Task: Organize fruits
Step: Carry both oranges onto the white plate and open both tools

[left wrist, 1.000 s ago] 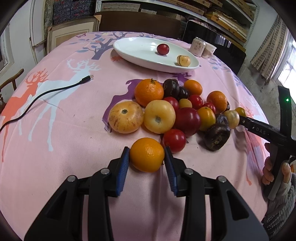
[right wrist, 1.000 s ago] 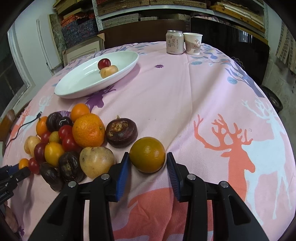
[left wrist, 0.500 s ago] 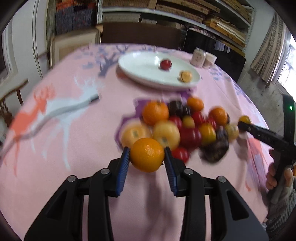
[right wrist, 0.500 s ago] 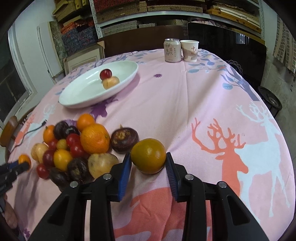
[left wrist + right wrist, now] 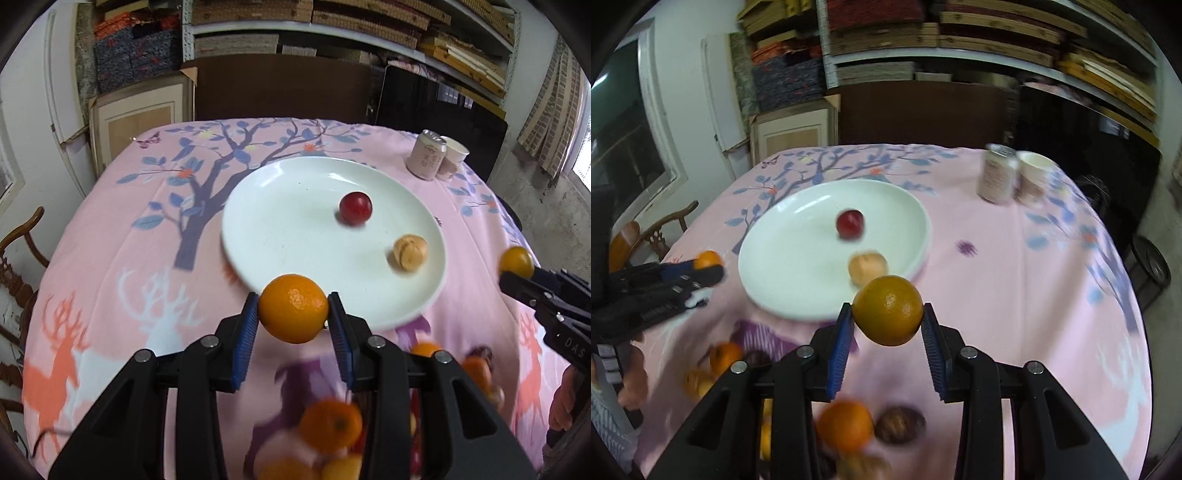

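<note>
Left wrist view: the bench (image 5: 110, 258) is seen covered by a pink cloth printed with deer and a tree. A white plate (image 5: 280, 229) is set on it toward the far side, with a red fruit (image 5: 355, 207) and a pale tan fruit (image 5: 410, 253) lying apart on its right half. A blurred heap of fruit (image 5: 328, 428) is seen low in the frame, nearer than the plate.

The left gripper (image 5: 292, 317) is closed to a narrow gap on an orange (image 5: 292, 314), both blue pads pressed to its sides; the orange is carried clear of the cloth, just before the plate's near rim. The right gripper (image 5: 517, 271) is seen at the right edge, with a fruit at its tip.

Right wrist view: the right gripper (image 5: 888, 325) is likewise clamped on a dull orange fruit with a greenish cast (image 5: 888, 310), held above the cloth at the plate's near right rim. The left gripper (image 5: 705, 267) is noted at the left, its orange beside the plate's left rim.

A drink can (image 5: 426, 155) and a paper cup (image 5: 452, 153) are recorded side by side at the far right of the bench, well apart from the fruit.
</note>
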Available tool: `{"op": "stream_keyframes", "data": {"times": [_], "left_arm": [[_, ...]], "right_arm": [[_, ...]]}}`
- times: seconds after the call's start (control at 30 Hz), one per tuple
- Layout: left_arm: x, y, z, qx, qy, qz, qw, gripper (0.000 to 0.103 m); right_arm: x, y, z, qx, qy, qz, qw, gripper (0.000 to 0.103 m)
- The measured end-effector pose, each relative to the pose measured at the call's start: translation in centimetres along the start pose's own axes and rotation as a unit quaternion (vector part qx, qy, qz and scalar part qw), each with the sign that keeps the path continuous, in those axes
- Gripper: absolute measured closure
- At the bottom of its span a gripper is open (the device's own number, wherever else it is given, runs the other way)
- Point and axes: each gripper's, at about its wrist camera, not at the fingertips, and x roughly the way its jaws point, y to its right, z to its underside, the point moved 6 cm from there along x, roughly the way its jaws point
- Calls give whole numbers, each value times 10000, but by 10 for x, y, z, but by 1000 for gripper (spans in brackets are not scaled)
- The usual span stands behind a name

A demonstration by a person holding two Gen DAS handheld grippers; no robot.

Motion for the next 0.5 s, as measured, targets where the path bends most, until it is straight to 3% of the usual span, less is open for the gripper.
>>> {"op": "stream_keyframes", "data": {"times": [0.23, 0.3, 0.33, 0.4, 0.5], "left_arm": [[50, -4, -20, -59, -317, -14, 9995, 66], [59, -7, -21, -85, -407, -2, 9991, 66], [61, -8, -22, -78, -409, -17, 9991, 66], [61, -9, -22, -19, -370, -81, 9993, 65], [52, -9, -25, 25, -219, -114, 9997, 52]], "right_arm": [[63, -38, -20, -635, -498, -65, 9967, 65], [71, -41, -23, -736, -506, -21, 9960, 56], [71, -41, -25, -746, -445, -6, 9962, 40], [66, -39, -31, -700, -317, -36, 9970, 36], [55, -34, -36, -568, -238, -52, 9981, 35]]}}
